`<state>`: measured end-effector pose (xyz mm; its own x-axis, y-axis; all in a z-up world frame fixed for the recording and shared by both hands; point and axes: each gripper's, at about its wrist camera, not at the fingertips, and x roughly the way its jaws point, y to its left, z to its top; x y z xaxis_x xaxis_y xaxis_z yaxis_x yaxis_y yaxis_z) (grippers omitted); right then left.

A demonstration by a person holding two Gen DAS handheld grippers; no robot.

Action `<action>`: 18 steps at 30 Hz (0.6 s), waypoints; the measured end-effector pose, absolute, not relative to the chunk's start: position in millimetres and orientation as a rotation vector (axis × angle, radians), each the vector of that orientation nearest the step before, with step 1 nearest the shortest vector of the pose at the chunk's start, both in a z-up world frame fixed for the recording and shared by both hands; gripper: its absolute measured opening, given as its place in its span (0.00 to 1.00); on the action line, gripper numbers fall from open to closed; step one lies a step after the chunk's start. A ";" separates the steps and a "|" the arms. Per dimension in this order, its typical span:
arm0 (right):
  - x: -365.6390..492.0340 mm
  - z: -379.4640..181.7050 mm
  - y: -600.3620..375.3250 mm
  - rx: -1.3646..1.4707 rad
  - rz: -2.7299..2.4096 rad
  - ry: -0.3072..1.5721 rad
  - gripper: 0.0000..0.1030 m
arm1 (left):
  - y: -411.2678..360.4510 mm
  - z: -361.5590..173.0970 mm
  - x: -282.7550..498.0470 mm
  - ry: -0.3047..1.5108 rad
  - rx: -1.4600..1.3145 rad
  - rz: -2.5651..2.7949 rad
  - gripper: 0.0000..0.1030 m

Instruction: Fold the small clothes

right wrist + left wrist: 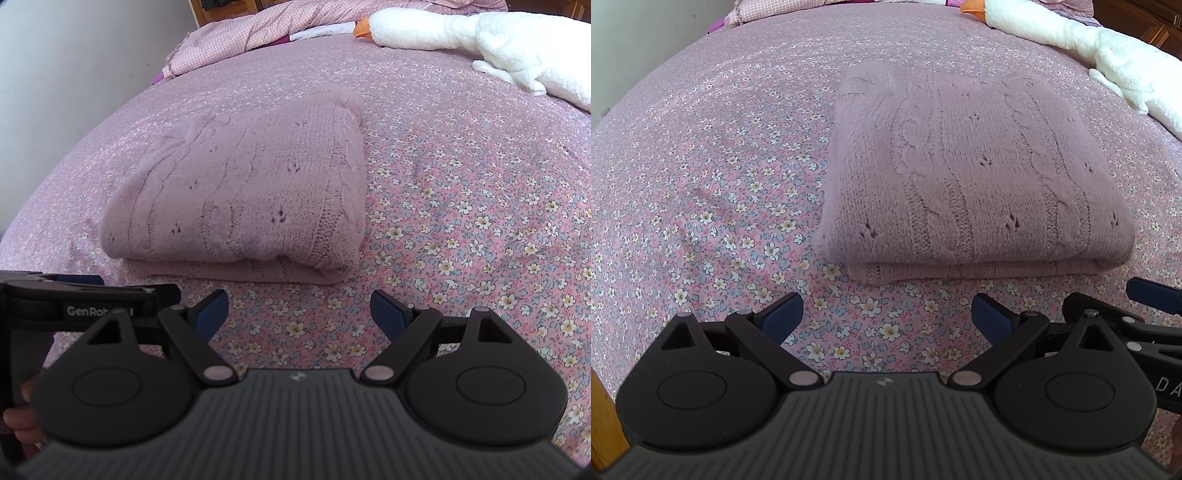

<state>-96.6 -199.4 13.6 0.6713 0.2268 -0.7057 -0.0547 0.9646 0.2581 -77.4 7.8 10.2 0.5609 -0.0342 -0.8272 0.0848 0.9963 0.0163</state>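
Sweater [967, 177], a mauve cable-knit one, lies folded into a thick rectangle on a bed. Its layers are stacked, with the fold's rounded edge facing the near side and a thinner ribbed layer showing underneath. Small eyelet holes dot the knit between the twisted cable columns.

The bedsheet [713, 192] beneath it is pink with a print of small white, yellow and blue flowers. It shows a few shallow creases to the left of the sweater.

Left gripper [886, 314] hangs over the near part of the sheet, angled downward. Its two blue-padded tongs stand wide apart with nothing between them. They are just short of the sweater's near edge and do not touch it.

Right gripper [299, 310] sits beside it, to the right, also tilted down. Its tongs are spread wide and empty too, near the sweater's front right corner but clear of it. In the right wrist view, fingers [22, 417] of the person's hand show at the lower left edge, beside the left gripper's black body.

At the far right of the bed lies a white plush goose [480, 40] with an orange beak. At the far left is a bunched pink checked quilt [251, 33]. A pale wall [74, 66] stands beyond the bed's left side.
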 end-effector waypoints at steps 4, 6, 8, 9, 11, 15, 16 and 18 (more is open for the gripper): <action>-96.7 13.5 -199.4 0.224 0.159 0.822 0.83 | 7.6 10.5 -77.4 0.972 0.056 -0.071 0.98; -96.8 13.6 -199.5 0.224 0.160 0.821 0.83 | 7.4 10.4 -77.7 0.972 0.057 -0.070 0.98; -96.8 13.7 -199.5 0.224 0.160 0.822 0.83 | 7.2 10.4 -77.9 0.973 0.057 -0.070 0.98; -96.9 13.7 -199.4 0.224 0.159 0.821 0.83 | 7.1 10.6 -77.7 0.973 0.057 -0.070 0.98; -96.9 13.7 -199.5 0.224 0.159 0.821 0.83 | 7.0 10.7 -77.6 0.973 0.056 -0.070 0.98; -97.0 13.7 -199.8 0.224 0.160 0.821 0.83 | 7.2 10.3 -78.6 0.972 0.059 -0.071 0.98; -97.0 13.7 -199.8 0.224 0.160 0.821 0.83 | 7.7 10.4 -78.9 0.973 0.058 -0.072 0.98; -97.0 13.4 -199.5 0.223 0.160 0.822 0.83 | 8.7 10.2 -79.7 0.973 0.056 -0.074 0.98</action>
